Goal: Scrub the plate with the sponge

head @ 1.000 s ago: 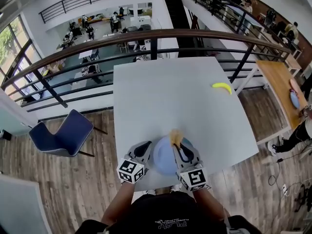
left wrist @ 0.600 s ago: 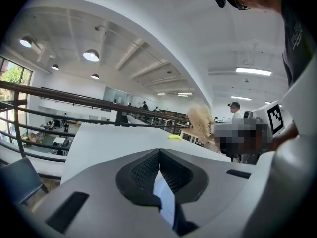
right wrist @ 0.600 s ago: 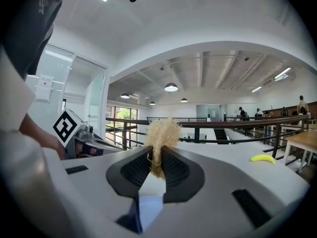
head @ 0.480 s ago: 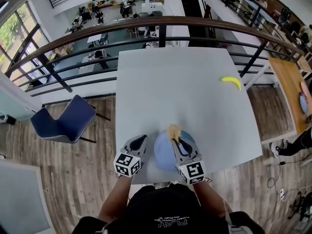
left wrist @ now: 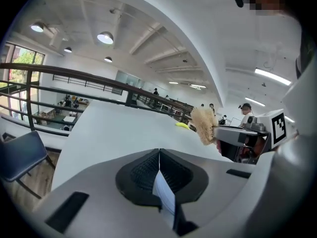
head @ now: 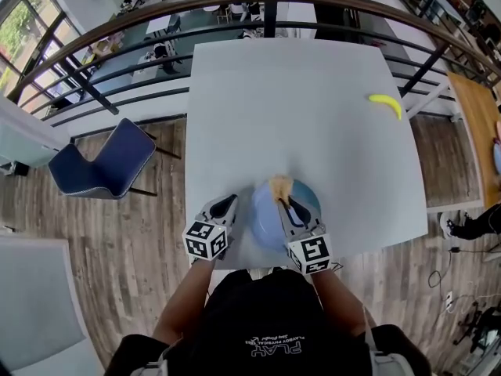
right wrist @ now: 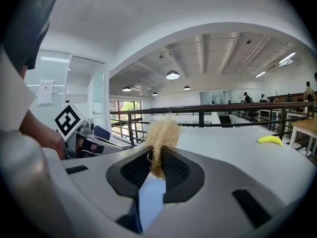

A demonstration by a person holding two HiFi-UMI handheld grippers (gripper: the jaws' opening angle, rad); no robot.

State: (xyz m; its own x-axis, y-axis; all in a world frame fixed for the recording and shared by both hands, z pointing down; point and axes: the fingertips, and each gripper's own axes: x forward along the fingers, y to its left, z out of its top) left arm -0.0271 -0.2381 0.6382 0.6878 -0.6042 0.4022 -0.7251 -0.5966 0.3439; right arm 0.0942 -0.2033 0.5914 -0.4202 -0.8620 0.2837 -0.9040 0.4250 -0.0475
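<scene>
Plainly, the crowding is all at the near edge of the worktop (head: 297,108). The pale blue plate (head: 262,219) lies close to that edge, about midway along it. The right gripper (head: 284,203) reaches over the plate, its jaws clamped on a tan, fibrous sponge (head: 279,186) that pokes out past the fingertips above the plate's far rim. The left gripper (head: 226,203) hangs just beside the plate's left rim, jaws pressed together with nothing between them (whether it touches the rim cannot be told).

Beyond the plate the pale worktop runs bare to the far edge, where a dark railing (head: 270,14) with a brown top rail stands close behind it. A yellow banana (head: 386,103) lies by the right edge toward the far corner, well apart from the plate. Off the left edge, a blue chair (head: 102,175) stands on the wooden floor (head: 141,241). Past the railing the room drops to a lower level with desks and people.
</scene>
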